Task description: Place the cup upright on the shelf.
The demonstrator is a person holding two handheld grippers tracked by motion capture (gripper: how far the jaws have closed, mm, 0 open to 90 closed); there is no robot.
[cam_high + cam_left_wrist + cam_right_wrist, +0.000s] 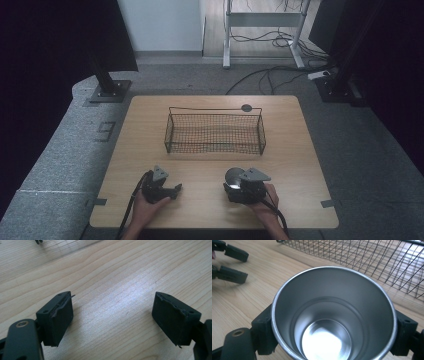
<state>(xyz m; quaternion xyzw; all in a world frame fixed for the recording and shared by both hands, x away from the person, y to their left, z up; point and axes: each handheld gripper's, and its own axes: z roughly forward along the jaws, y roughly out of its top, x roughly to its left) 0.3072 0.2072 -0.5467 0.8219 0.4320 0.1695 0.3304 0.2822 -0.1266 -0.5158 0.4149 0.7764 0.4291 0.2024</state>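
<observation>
We hold a steel cup [334, 315] in the right gripper [243, 188], its two jaws pressed against the cup's outer wall on opposite sides, the mouth open toward the camera and nothing inside. From above, the cup [233, 176] sits near the table's [300, 150] front edge, just short of the wire basket [215, 132], which lies beyond it toward the middle of the table. The left gripper [170, 190] rests on the wood to the side, jaws spread wide with nothing between them; its pads [62, 320] look frayed along the top edge.

The risks ahead, as we judge them: the cup is smooth, round metal and tapers toward its base, so a two-point squeeze could let it slide or twist out if we tilt or swing fast. We cannot tell how low on the wall the jaws bite; too near the rim, and it may pivot. The basket's near wall [372, 262] stands between cup and interior, so a low carry would knock the base against the wire and could shove the light basket across the table. Released from too high, the cup may bounce or tip on the mesh floor. The idle left gripper is well apart and poses little risk of collision.
</observation>
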